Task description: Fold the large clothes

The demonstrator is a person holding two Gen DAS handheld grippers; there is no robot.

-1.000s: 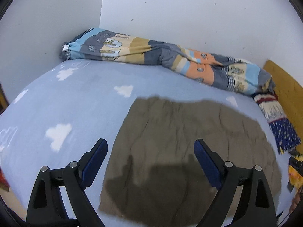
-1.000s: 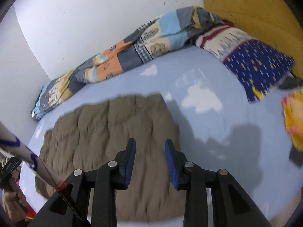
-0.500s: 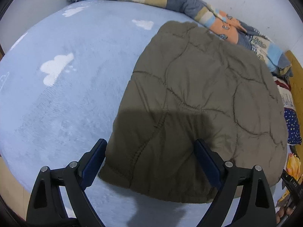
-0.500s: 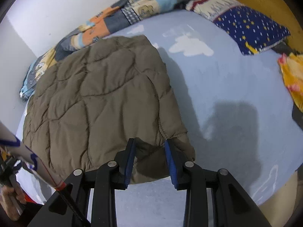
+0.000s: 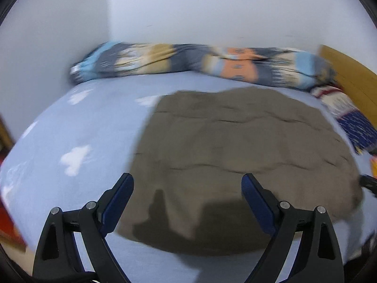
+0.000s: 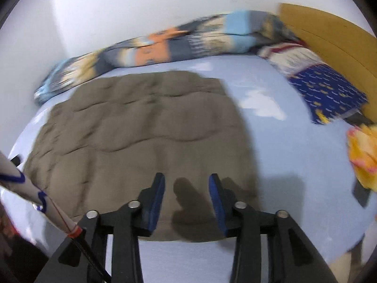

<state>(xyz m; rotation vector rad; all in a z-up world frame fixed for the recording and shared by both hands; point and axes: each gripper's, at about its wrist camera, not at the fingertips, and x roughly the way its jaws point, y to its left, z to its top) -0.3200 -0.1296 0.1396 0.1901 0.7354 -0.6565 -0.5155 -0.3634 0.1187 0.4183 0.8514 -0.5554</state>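
Both sets of jaws hold nothing. L gripper [image 5: 187,186] stands wide apart, blue pads clear of the fabric, hovering above the near edge of the folded garment [image 5: 235,160]. R gripper [image 6: 186,186] is narrower, jaws opening at this moment, nothing between the pads; it hangs over the garment's [image 6: 146,141] near edge too, toward its near right corner. Shadows of both grippers fall on the cloth just under them.

Garment: olive-brown quilted piece, padded w/ wavy stitch lines, lying flat on the bed [image 5: 77,122] as a rough rectangle. Frames are motion-blurred, so finer detail can't be told. In the R wrist view its long axis looks to run left-right, along the bed's near edge; the far edge lies near the bedding roll by the wall, the near edge close to the bed's front edge. It sits about mid-bed, w/ bare sheet on both sides.

Sheet is pale blue w/ white cloud prints. A rolled patterned duvet [image 5: 200,63] (blue, grey, orange, tan patches) runs along the wall-side edge. Near the bed's right end, by the wooden headboard [image 6: 329,44], lies a navy pillow [image 6: 327,94] w/ small yellow marks. A yellow-orange cloth [image 6: 362,155] sits at the right edge in the R wrist view. White walls [image 5: 212,11] meet in a corner behind the bed.
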